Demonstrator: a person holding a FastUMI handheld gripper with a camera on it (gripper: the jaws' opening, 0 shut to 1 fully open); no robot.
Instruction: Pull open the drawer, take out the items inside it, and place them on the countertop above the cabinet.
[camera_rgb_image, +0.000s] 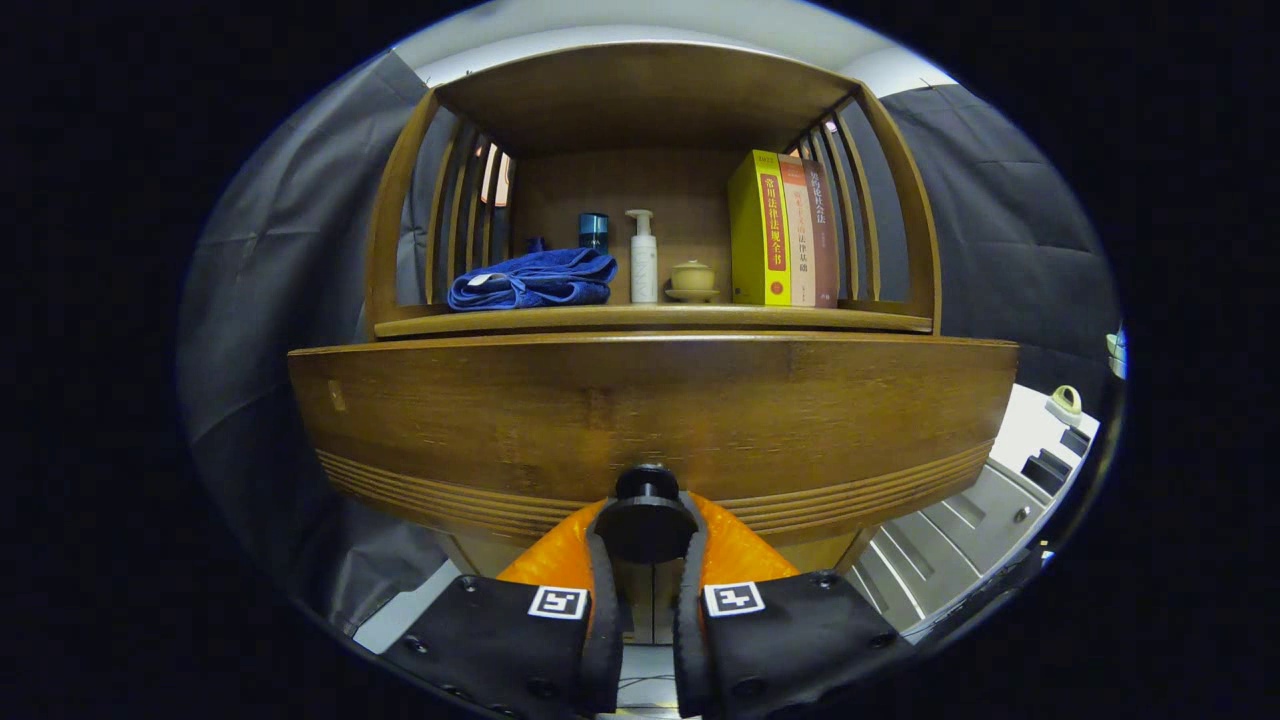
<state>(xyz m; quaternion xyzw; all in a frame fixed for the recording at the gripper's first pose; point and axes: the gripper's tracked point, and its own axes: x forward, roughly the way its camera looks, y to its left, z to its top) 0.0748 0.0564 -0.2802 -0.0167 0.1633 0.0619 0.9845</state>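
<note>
Up front, low down: gripper (647, 560) sits right at the drawer knob (647, 515), black fingers (600, 580) nearly closed, one on each side of the round black knob
Grip: looks like both fingers are squeezing the knob, though the fisheye makes it hard to be totally sure they're actually touching
Drawer: wide wooden drawer (650, 410) front with grooved lines along the bottom edge, bulging toward the camera; the inside isn't visible from here, so no idea what's in it
Cabinet: wooden cabinet (400, 220) with slatted sides rising above the drawer, and an open shelf space under a top board
Table: the flat surface (560, 320) just above the drawer front, carrying all the stuff below
Towel: blue folded towel (533, 279) on the left side of the table
Cup: dark blue cup (593, 230) behind the towel, near the back wall
Bottle: white pump bottle (643, 257) upright, just beside the towel's right end
Pot: small tan lidded pot (692, 279) on a saucer, between bottle and books
Books: three books (785, 230) standing upright on the right, yellow one nearest the pot
</note>
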